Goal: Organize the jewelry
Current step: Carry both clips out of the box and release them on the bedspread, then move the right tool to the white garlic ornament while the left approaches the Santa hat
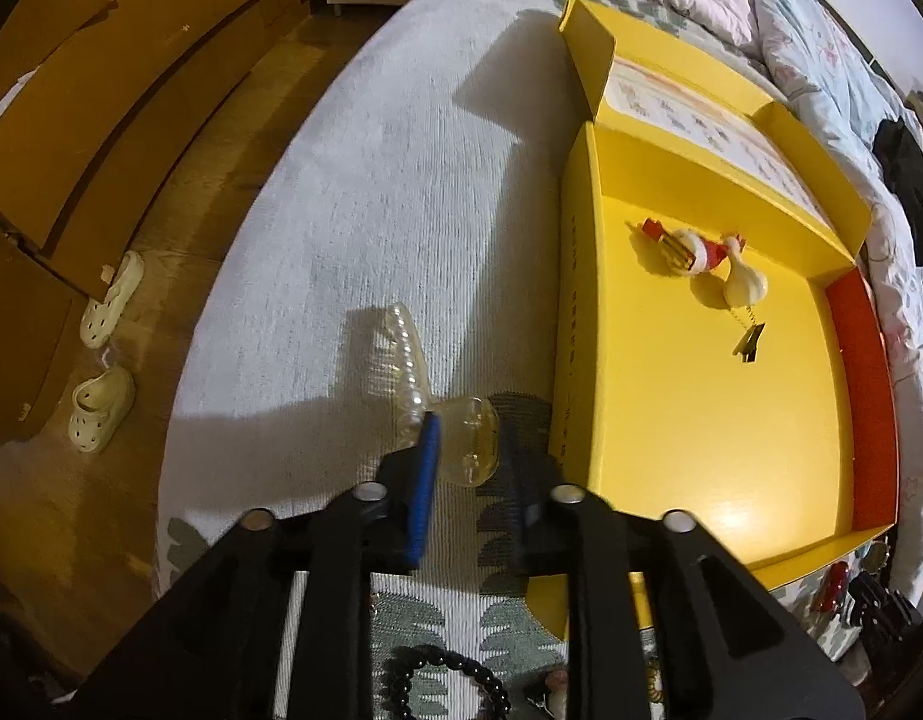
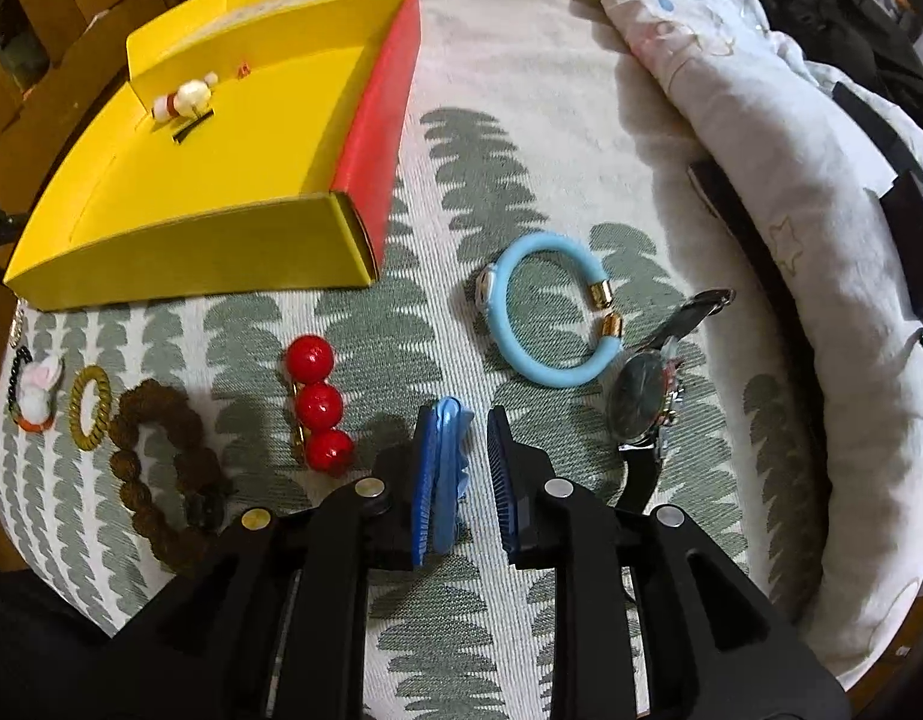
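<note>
Left gripper (image 1: pixel 467 450) fingers clamp clear beaded bracelet (image 1: pixel 428 393), just left of yellow box (image 1: pixel 701 408). Right gripper (image 2: pixel 458 468) spread apart; blue hair clip (image 2: pixel 449 468) rests against its left finger; red ball clip (image 2: pixel 317 405) further left.

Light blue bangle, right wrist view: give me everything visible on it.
The light blue bangle is an open ring, smooth and rubbery-looking, with two gold caps facing each other across a gap on its right side and a silvery piece on its left. It lies flat on the leaf-patterned cover, beside the watch, ahead of the right gripper. Nothing grips it.
</note>
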Demonstrator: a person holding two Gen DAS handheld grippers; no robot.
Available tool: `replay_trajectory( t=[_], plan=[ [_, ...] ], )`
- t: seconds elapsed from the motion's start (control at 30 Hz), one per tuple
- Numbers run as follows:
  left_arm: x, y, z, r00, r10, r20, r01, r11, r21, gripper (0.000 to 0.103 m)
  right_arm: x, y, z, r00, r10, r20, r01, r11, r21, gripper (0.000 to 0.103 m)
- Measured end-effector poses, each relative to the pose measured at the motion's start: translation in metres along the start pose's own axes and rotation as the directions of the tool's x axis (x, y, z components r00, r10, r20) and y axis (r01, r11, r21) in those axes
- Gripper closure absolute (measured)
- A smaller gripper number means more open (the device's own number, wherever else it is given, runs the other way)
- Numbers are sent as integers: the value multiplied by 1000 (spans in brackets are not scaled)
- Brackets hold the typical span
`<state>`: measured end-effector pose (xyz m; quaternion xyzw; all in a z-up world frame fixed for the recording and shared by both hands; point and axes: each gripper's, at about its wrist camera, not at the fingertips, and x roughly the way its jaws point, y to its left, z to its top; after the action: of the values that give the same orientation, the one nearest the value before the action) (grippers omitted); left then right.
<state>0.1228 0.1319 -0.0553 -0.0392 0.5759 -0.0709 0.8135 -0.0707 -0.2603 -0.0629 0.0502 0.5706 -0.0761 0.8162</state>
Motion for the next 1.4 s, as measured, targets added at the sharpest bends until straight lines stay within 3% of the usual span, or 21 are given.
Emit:
replay_trajectory(
  t=[0.07,0.17,0.6,0.8,0.9,1.4],
  plan=[
    [-5,0,0,1000,-4,14,4,1000,1,68,-4,0,1,1000,5,14,-5,1000,6,79],
    [-16,-2,2,999,-20,43,20,1000,-3,63,-13,-1,5,999,16,51,-17,1000,21,75],
    [-53,-37,7,985,-106,135,101,994,43,62,-47,28,40,970,125,209,-129,992,7,74],
    [-51,-61,10,982,-119,149,107,991,86,62,-46,60,60,964,161,209,-153,987,-57,74],
    [-47,-70,13,979,-134,151,122,989,86,57,-46,71,70,957,198,214,-185,979,-79,74],
    [-7,-96,35,982,-158,106,151,986,68,49,-9,112,147,935,310,172,-300,950,-86,74]
  ],
)
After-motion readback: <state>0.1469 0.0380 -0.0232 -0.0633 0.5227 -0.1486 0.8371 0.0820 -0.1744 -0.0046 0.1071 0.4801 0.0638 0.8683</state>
